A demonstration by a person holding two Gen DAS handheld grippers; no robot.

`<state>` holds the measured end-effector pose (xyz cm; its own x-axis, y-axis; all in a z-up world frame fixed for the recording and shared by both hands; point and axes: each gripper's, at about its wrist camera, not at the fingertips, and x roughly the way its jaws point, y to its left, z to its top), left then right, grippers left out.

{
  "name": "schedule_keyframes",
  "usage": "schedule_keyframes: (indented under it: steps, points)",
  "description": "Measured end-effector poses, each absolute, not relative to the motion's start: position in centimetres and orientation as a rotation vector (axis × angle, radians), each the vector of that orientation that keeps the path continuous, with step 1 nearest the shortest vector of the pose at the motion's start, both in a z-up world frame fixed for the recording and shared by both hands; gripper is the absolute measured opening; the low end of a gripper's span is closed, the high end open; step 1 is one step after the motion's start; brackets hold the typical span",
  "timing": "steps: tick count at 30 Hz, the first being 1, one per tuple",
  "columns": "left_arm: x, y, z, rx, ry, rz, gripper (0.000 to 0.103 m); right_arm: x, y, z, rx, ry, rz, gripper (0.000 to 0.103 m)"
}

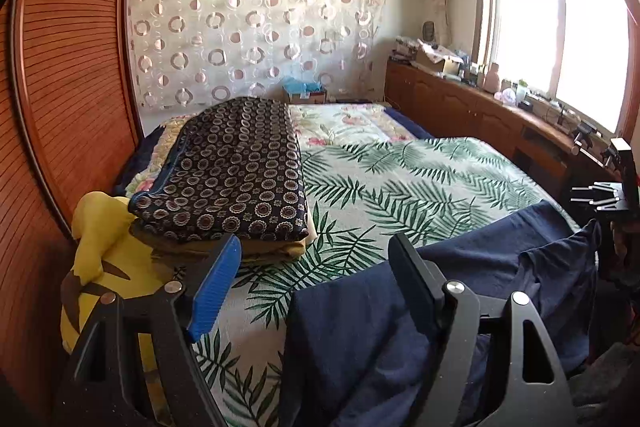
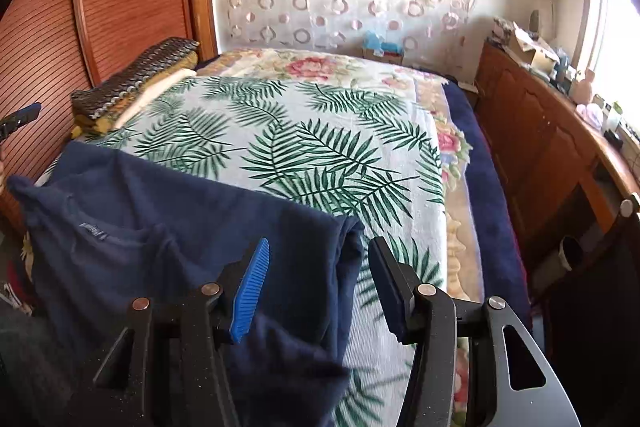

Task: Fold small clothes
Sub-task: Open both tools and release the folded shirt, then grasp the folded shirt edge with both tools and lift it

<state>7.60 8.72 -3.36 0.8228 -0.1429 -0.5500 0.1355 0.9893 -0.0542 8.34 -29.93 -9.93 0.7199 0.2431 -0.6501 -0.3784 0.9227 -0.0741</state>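
A navy blue T-shirt [image 1: 460,291] lies on the near edge of the bed, on a leaf-print sheet [image 1: 400,179]. It also shows in the right wrist view [image 2: 180,227], neck label up. My left gripper [image 1: 316,279] is open, with the shirt's left edge between and below its fingers. My right gripper [image 2: 316,287] is open, over the shirt's right edge. Neither holds cloth.
A stack of folded dark patterned cloth [image 1: 240,167] sits on the bed's left, beside a yellow plush toy [image 1: 100,251]. A wooden wardrobe [image 1: 68,87] stands left. A cluttered wooden cabinet [image 2: 540,131] runs along the right under the window.
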Motion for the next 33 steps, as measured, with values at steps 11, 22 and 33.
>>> schedule_keyframes:
  steps: [11, 22, 33]
  points:
    - [11.5, 8.7, -7.9, 0.006, 0.778, -0.152, 0.077, 14.2, -29.6, -12.8, -0.178, 0.799, 0.326, 0.054]
    - [11.7, 9.3, -11.5, -0.028, 0.880, -0.127, 0.077, 15.3, -30.0, -13.8, -0.169, 0.811, 0.319, 0.054]
    - [11.2, 7.4, -11.5, -0.031, 0.929, -0.229, 0.017, 14.5, -28.7, -13.9, -0.216, 0.833, 0.419, 0.013]
